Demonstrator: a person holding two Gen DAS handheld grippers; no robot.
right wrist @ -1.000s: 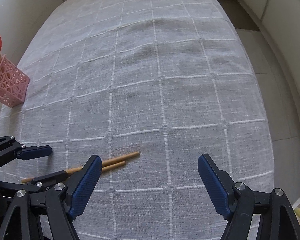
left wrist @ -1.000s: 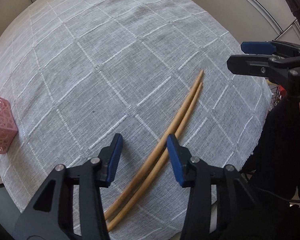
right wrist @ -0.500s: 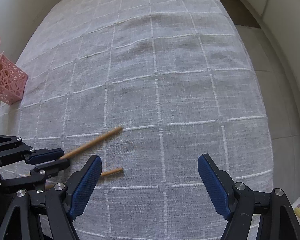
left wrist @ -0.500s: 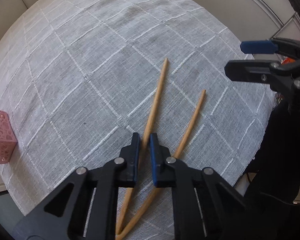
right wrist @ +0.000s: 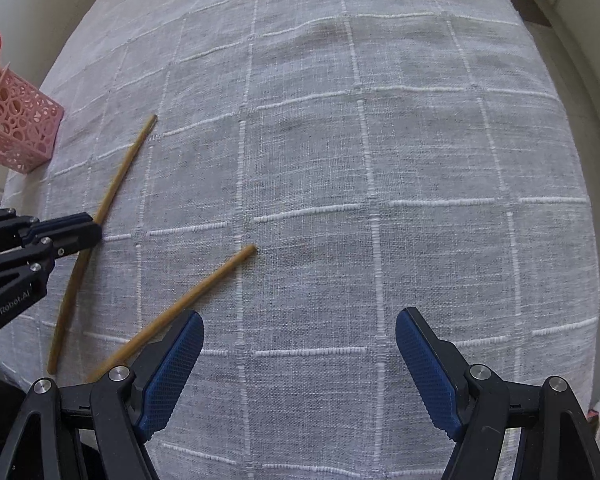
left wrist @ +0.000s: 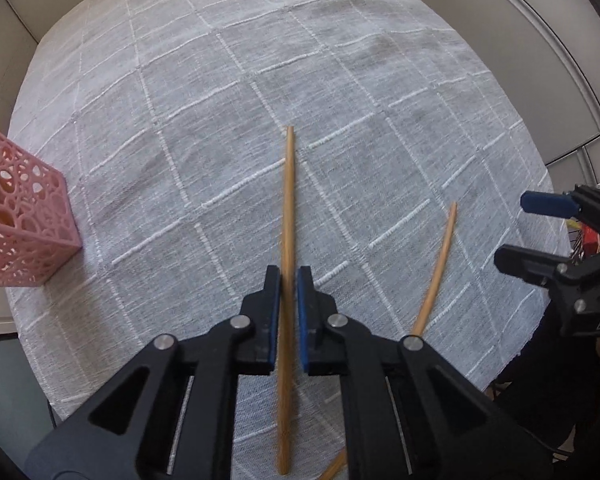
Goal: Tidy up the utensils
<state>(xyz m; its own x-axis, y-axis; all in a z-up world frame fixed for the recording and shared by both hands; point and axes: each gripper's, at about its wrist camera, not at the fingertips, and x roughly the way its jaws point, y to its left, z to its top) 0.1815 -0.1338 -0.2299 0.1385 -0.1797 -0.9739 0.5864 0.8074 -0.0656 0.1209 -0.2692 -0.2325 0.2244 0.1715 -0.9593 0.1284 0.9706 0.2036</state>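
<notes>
My left gripper (left wrist: 288, 276) is shut on a wooden chopstick (left wrist: 288, 200), gripping it near its middle. The stick runs straight ahead between the blue pads. In the right wrist view that chopstick (right wrist: 120, 172) slants up toward the pink lattice holder (right wrist: 18, 128), with the left gripper (right wrist: 66, 232) clamped across it. A second chopstick (right wrist: 204, 288) lies loose on the cloth, its near end beside the left finger of my right gripper (right wrist: 298, 344), which stands wide open and empty. The loose chopstick (left wrist: 440, 256) also shows right of the left gripper.
A grey checked tablecloth (right wrist: 380, 160) covers the round table. The pink holder (left wrist: 16, 224) stands at the table's left edge with several chopsticks and something red in it. My right gripper (left wrist: 516, 228) hovers at the right edge in the left wrist view.
The left gripper closed on one of the two side-by-side chopsticks and swung it left, away from the other. The right gripper stayed open and nearly still.
</notes>
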